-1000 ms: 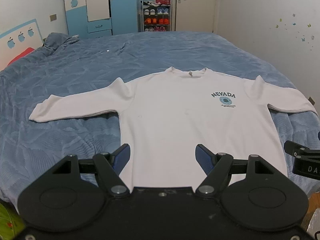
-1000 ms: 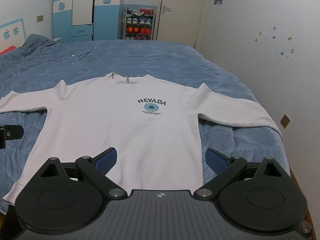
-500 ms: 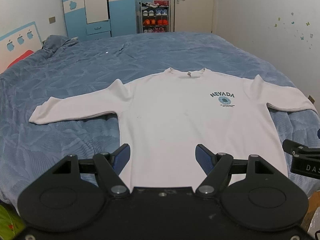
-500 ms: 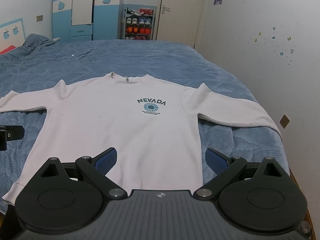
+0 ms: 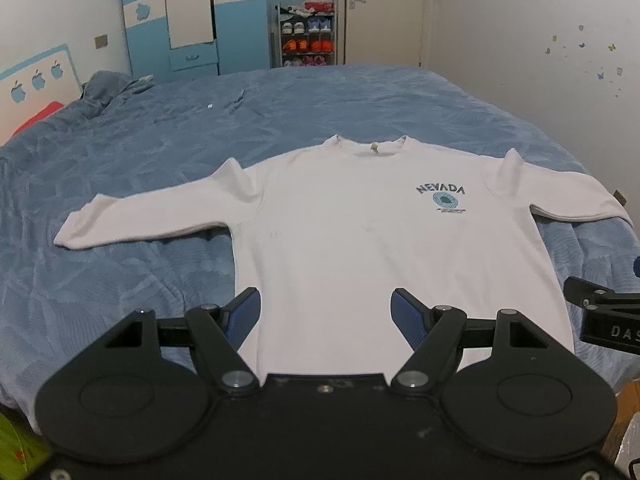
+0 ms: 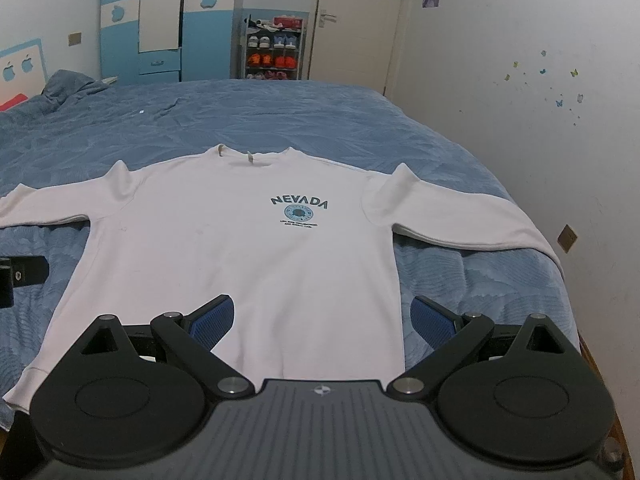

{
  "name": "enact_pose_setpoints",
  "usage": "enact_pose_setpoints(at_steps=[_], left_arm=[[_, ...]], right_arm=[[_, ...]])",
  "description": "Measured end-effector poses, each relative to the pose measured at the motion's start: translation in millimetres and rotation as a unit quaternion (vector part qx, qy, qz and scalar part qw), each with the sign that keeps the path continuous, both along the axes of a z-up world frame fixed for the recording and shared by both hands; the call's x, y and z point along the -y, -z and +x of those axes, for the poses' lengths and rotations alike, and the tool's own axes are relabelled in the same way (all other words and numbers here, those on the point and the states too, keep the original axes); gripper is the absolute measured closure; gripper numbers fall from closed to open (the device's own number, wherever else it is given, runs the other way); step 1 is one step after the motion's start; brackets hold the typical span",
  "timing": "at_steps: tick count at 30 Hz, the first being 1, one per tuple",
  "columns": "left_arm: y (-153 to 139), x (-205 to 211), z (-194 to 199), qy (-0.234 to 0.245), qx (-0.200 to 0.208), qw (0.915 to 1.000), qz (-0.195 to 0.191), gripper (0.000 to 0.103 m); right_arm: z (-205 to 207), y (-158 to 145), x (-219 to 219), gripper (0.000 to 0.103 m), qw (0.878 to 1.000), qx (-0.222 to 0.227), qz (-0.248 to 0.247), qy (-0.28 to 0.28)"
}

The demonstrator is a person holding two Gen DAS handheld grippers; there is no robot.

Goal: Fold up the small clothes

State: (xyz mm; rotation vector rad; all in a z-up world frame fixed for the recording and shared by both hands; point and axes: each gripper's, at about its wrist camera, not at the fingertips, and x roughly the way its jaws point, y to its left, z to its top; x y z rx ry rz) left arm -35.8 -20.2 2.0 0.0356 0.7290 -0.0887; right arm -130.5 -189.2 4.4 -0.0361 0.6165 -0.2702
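A white long-sleeved sweatshirt point(image 5: 360, 248) point(image 6: 240, 248) with a blue "NEVADA" print lies flat and face up on the blue bedspread point(image 5: 140, 144) point(image 6: 280, 116), both sleeves spread out sideways, collar at the far end. My left gripper point(image 5: 325, 309) hovers open above the hem's left half, nothing between its blue pads. Over the hem's right side my right gripper point(image 6: 323, 316) is also open and empty. Each gripper's black body shows at the edge of the other's view.
The right sleeve's cuff reaches the bed's right edge near the white wall point(image 6: 520, 120). A blue and white wardrobe point(image 5: 180, 20), a shoe rack point(image 5: 306, 36) and a door point(image 6: 352, 20) stand beyond the bed. Rumpled bedding point(image 5: 108, 84) lies at the far left.
The left wrist view has shifted slightly, with the sweatshirt a little lower and more leftward in frame. The right gripper has barely moved. Both stay open.
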Motion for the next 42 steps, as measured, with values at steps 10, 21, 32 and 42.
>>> enact_pose_setpoints(at_steps=[10,21,32,42], left_arm=[[12.7,-43.6,34.4,-0.035,0.007,0.9991,-0.022,0.029],[78.3,-283.0,174.9,-0.21,0.025,0.9765,-0.043,0.029],[181.3,-481.1,288.3,-0.356,-0.015,0.9128,-0.2,0.03],[159.4,-469.0,287.9,-0.327,0.046,0.9328,-0.144,0.096]], right_arm=[[23.2,0.2,7.0,0.0,0.999,0.024,0.039,-0.028],[111.8,24.3,1.6,0.0,0.999,0.003,0.003,-0.05],[166.1,65.5,2.7,0.01,0.999,-0.039,0.005,-0.027],[163.9,60.7,2.7,0.014,0.998,-0.048,-0.015,-0.027]])
